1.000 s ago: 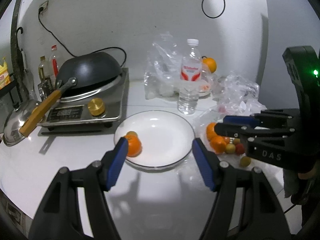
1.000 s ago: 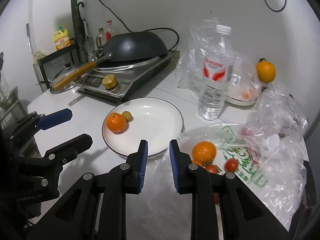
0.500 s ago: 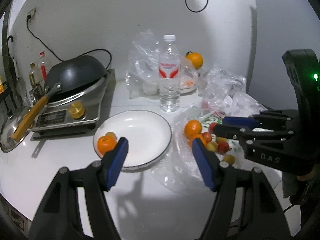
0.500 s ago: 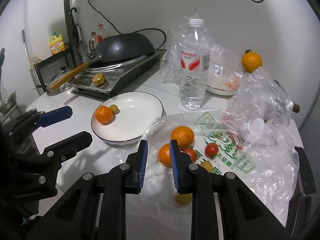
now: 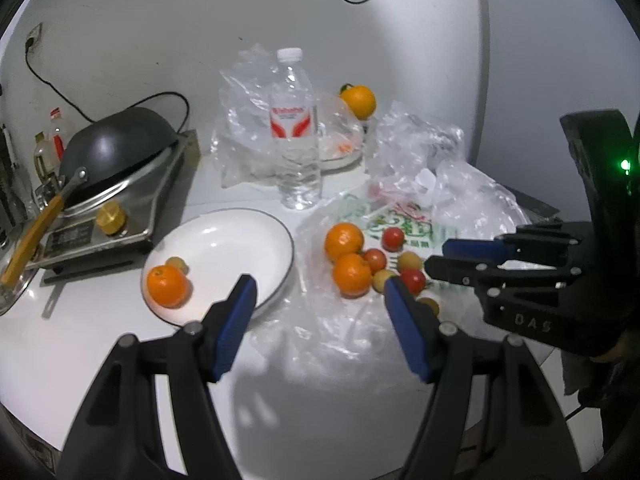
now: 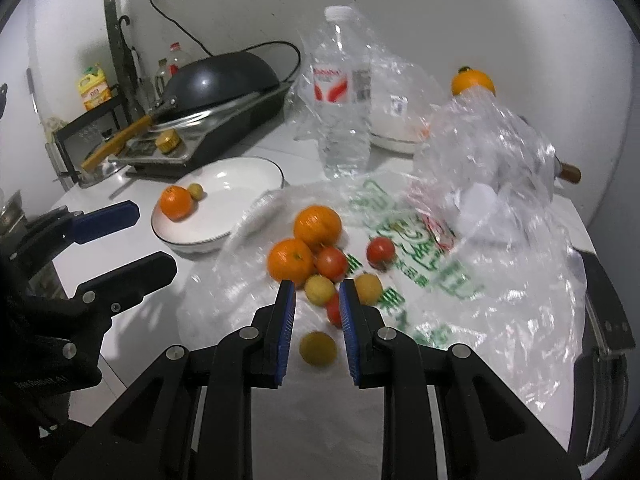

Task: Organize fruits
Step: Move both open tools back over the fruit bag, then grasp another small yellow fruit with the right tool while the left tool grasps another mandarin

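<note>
A white plate [image 5: 240, 224] [image 6: 240, 174] holds one orange [image 5: 167, 286] [image 6: 175, 203] and a small yellow fruit [image 6: 196, 191]. To its right, a flat plastic bag [image 6: 420, 264] carries two oranges [image 6: 317, 224], red tomatoes [image 6: 381, 251] and small yellow fruits [image 6: 320, 290]. One yellow fruit [image 6: 318, 349] lies nearest me. My left gripper [image 5: 318, 300] is open and empty, above the table in front of the plate and the pile. My right gripper [image 6: 317, 300] is partly open and empty, just before the pile, over the small fruits.
A water bottle [image 5: 296, 132] stands behind the plate. A dark wok [image 5: 116, 148] sits on a cooker at the left. Crumpled clear bags [image 6: 488, 148] and a bowl with another orange [image 5: 359, 100] fill the back right. The table edge runs close below.
Both grippers have swung right from the plate toward the fruit pile and come closer to it. The right gripper's jaws have opened a little wider.
</note>
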